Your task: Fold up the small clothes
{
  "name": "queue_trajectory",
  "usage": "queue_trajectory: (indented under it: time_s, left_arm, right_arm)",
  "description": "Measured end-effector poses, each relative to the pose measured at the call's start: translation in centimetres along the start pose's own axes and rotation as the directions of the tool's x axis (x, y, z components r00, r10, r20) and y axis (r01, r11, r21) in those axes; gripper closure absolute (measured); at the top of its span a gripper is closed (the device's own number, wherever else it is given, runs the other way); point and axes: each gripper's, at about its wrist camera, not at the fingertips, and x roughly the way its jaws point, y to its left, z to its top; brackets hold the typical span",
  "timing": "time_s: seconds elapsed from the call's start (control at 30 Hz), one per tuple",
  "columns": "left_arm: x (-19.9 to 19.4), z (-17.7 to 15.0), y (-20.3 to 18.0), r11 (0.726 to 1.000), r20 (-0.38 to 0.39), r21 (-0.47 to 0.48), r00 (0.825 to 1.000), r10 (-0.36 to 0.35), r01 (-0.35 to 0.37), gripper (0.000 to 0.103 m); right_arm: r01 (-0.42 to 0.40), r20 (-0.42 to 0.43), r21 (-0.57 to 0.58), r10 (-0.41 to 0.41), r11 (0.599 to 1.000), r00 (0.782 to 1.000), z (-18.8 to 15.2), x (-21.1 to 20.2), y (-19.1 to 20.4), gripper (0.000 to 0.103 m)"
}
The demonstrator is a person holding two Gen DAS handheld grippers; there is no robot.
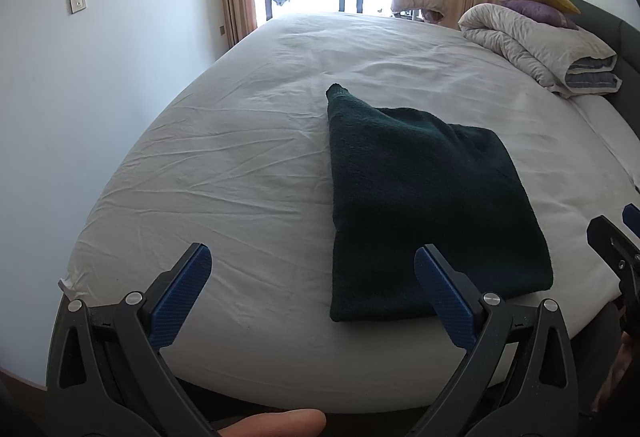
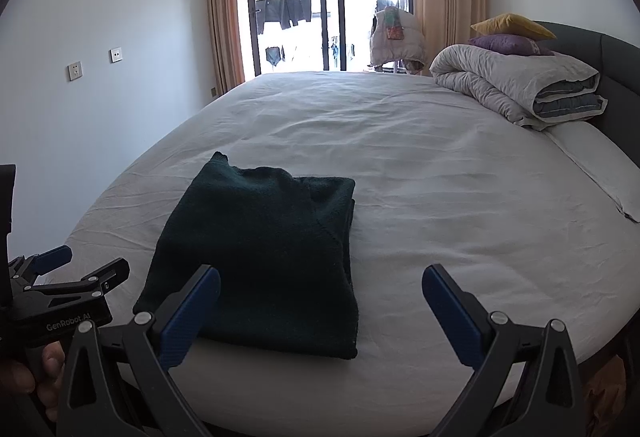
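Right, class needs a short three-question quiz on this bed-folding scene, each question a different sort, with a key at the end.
1. True or false: the left gripper and the right gripper are both open and hold nothing.
2. Multiple choice: the dark green garment lies A) spread out flat, B) folded into a compact rectangle, C) hanging off the bed.
3. Fill in: on the rolled duvet by the headboard, the yellow cushion sits on top of a ____ cushion.

Key: 1 true; 2 B; 3 purple.
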Motion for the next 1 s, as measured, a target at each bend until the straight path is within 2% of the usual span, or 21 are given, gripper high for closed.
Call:
queue_trajectory:
  time_s: [1.0]
  left_arm:
    - [0.07, 0.24, -0.04, 1.000, 0.001, 0.014, 1.000, -0.015, 0.015, 0.000]
  right_arm:
    - [0.000, -0.006, 0.003, 0.000, 1.000, 1.000, -0.22, 0.27, -0.52, 0.000]
